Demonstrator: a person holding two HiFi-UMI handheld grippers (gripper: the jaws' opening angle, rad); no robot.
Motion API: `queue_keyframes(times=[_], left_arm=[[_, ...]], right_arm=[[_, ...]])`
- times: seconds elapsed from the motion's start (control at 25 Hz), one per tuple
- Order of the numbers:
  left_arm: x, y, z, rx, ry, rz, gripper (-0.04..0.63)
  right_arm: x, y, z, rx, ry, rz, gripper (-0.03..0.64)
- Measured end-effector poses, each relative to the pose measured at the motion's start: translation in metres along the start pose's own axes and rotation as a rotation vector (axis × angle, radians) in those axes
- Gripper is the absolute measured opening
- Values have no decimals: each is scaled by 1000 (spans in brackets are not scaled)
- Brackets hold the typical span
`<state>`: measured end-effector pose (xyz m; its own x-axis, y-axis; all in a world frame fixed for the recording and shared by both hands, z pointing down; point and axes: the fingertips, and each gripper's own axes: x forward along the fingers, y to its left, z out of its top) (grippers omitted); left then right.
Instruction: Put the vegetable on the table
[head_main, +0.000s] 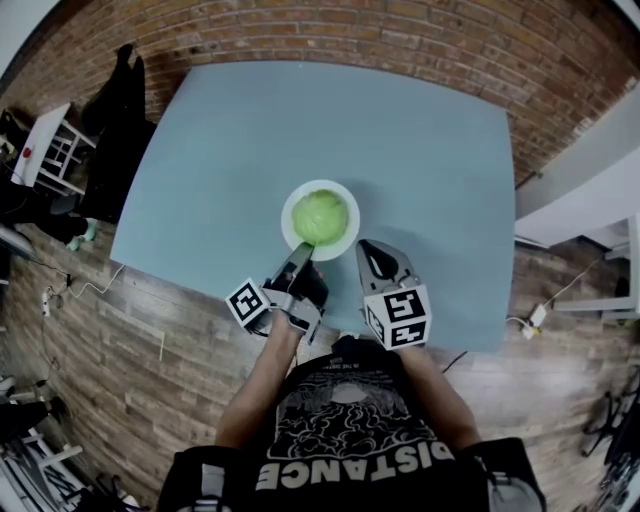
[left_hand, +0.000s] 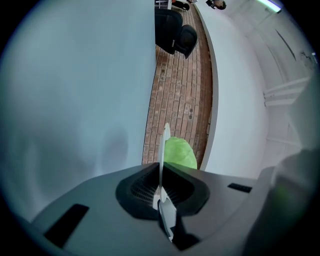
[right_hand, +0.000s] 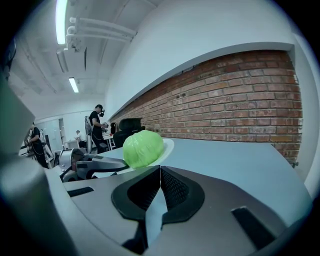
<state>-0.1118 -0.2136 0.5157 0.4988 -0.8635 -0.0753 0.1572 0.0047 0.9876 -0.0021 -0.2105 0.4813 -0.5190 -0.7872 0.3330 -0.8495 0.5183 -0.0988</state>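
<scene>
A green cabbage (head_main: 320, 216) lies on a white plate (head_main: 341, 196) near the front edge of the light blue table (head_main: 420, 140). My left gripper (head_main: 298, 254) is shut on the plate's near rim; in the left gripper view the rim (left_hand: 164, 145) shows edge-on between the jaws, with the cabbage (left_hand: 181, 153) just behind it. My right gripper (head_main: 368, 252) sits just right of the plate, shut with nothing in it. The right gripper view looks over its closed jaws at the cabbage (right_hand: 143, 148), the plate (right_hand: 168, 145) and the left gripper (right_hand: 85, 168).
A brick wall (head_main: 400, 30) runs behind the table. A black chair (head_main: 122, 110) and a white shelf (head_main: 48, 150) stand at the left. Cables (head_main: 85, 290) lie on the wooden floor. People (right_hand: 97, 126) stand far off.
</scene>
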Motion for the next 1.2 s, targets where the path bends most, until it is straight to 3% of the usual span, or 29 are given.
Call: queue_keyframes(times=[0.72,1.2], left_arm=[[39,47,-31,81,119,135,14],[50,84,-32,151,183,282,17]], right_arm=[[6,-48,-18,51,18,-22,9],[18,-63,-29,47,31,-36,9]])
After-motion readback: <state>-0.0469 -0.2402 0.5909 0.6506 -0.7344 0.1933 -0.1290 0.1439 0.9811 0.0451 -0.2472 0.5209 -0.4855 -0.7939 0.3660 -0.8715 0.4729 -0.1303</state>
